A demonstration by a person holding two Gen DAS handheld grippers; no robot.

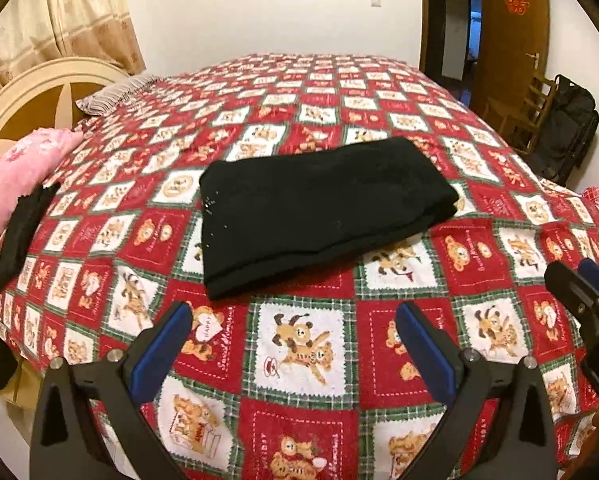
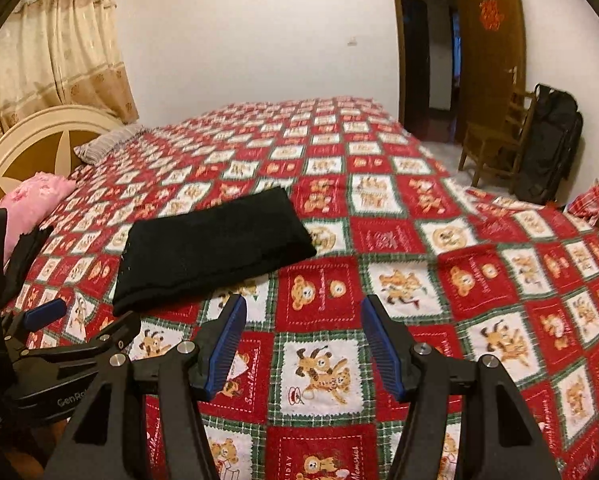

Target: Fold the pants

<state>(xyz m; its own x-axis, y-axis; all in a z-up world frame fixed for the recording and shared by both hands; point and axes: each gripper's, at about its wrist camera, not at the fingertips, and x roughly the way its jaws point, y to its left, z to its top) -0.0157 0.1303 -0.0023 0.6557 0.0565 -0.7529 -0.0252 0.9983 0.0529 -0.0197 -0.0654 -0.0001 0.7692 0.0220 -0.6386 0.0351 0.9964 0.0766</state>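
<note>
A: Gripper state?

B: Left black two-finger gripper with blue pads (image 1: 293,320) stood wide open and held nothing. Right black two-finger gripper with blue pads (image 2: 303,316) was about half open, also empty. Both hung above the red-and-white bear-print bedspread (image 1: 379,120), clear of the cloth.

A: Pants?

B: Black knit pants (image 1: 319,208) lay at 12 o'clock from the left gripper, 11 o'clock from the right, as a compact folded rectangle. Folding looked done; at most a tidy-up was left.

A: Containers?

B: None seen. Pink pillow (image 1: 27,176) at 10 o'clock.
</note>
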